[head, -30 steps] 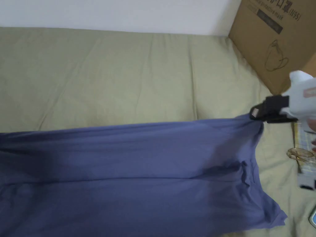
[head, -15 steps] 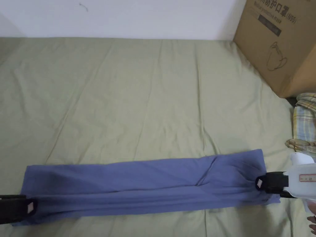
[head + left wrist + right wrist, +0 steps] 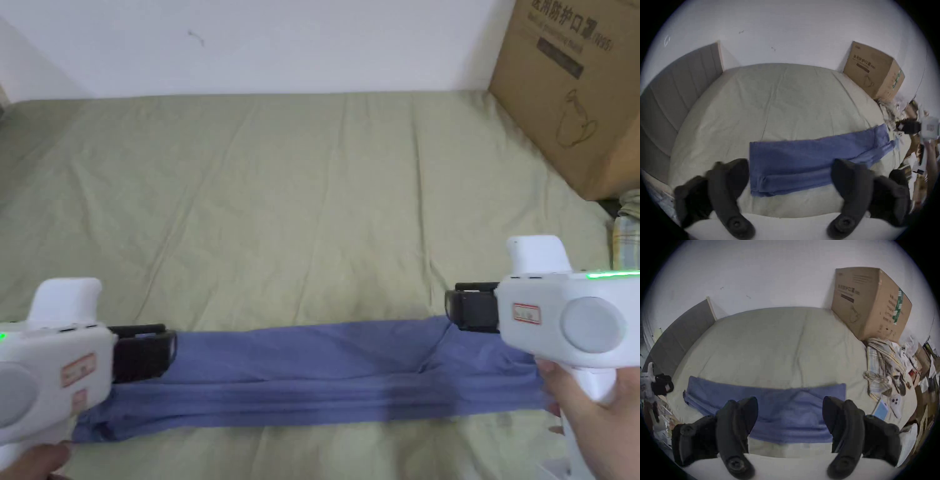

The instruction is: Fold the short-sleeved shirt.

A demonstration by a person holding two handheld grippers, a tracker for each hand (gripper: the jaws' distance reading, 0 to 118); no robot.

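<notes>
A: 2 tools are up in the head view, the left tool (image 3: 164, 355) at the lower left of the frame and the right tool (image 3: 451, 307) at the right, each held in a hand.

B: What are their jaws doing?

A: In the left gripper view the left tool (image 3: 790, 174) has its 2 black jaws spread wide, with nothing between them but the cloth lying farther off. The right gripper view shows the right tool (image 3: 790, 410) the same way, jaws apart and gripping nothing.

B: And the shirt?

A: The blue shirt (image 3: 325, 372) lies folded into 1 long narrow band across the lower part of the head view, on the bed's green sheet (image 3: 300, 200). It runs from the left tool's tip to under the right tool. I cannot tell from that view whether either tool touches it.

B: How does it look from the tools?

A: In the left gripper view the shirt (image 3: 810, 164) stretches from the centre toward the right edge, with stacked layers at its near end. In the right gripper view it (image 3: 769, 402) crosses the middle of the frame.

B: Anything else around?

A: 1 cardboard box (image 3: 575, 94) stands at the upper right, against the white wall (image 3: 262, 44). A heap of plaid cloth (image 3: 880, 363) lies just below the box in the right gripper view.
</notes>
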